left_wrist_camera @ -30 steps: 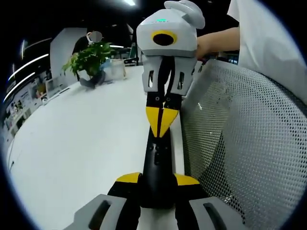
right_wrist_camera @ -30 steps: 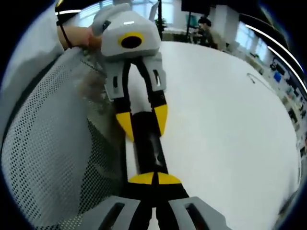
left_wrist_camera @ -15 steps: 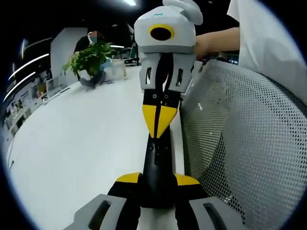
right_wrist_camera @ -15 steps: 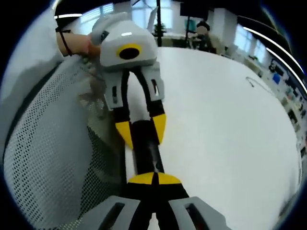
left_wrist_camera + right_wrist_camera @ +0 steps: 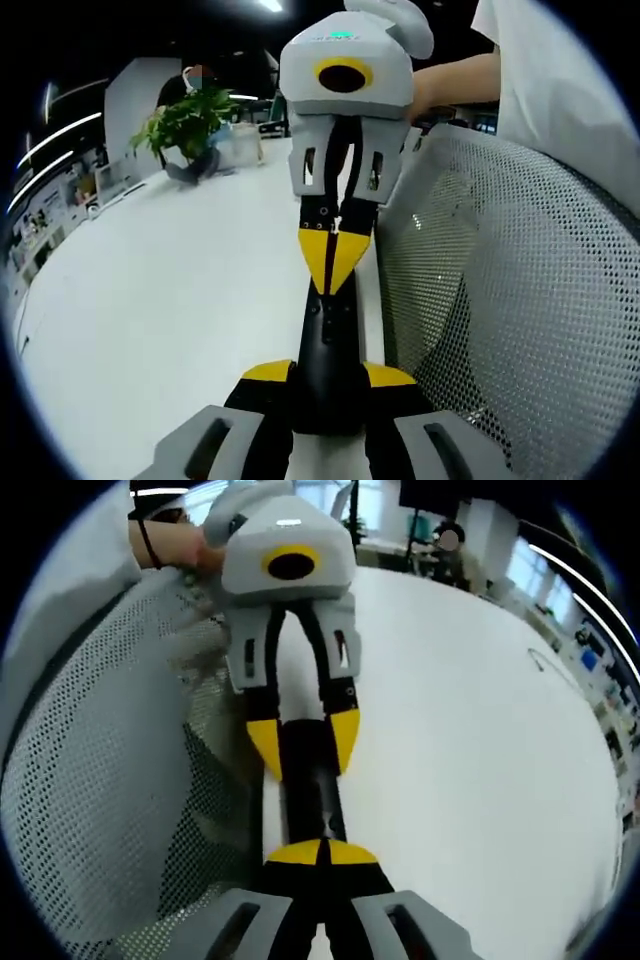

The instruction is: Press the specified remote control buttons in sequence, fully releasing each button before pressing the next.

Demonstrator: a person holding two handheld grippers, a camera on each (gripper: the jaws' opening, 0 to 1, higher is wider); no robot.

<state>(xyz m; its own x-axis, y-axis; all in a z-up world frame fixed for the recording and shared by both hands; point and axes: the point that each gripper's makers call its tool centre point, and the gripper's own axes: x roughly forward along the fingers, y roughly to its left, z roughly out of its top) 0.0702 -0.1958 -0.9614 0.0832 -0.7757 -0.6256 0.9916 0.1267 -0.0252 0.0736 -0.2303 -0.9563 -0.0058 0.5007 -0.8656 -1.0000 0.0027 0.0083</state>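
A slim black remote control [image 5: 328, 335] lies lengthwise over the white table's edge, held at its near end between the yellow fingertips of my left gripper [image 5: 328, 375], which is shut on it. My right gripper [image 5: 332, 262] comes in from the top with its yellow tips pressed together, resting on the remote's upper face. In the right gripper view, the shut right gripper [image 5: 320, 852] sits on the remote [image 5: 305, 800], and the left gripper [image 5: 305, 745] clamps the remote's far end from both sides. The buttons are hard to make out.
The white table [image 5: 170, 290] spreads to the left, with a potted plant [image 5: 190, 125] at its far end. A grey mesh chair back [image 5: 500, 300] stands close on the right, also seen as the mesh chair [image 5: 110, 780]. A person's forearm [image 5: 455, 85] reaches behind the right gripper.
The right gripper has rocked slightly over the remote, its tips staying together on the top face. The right gripper view has shifted a little. The left gripper's hold is the same.
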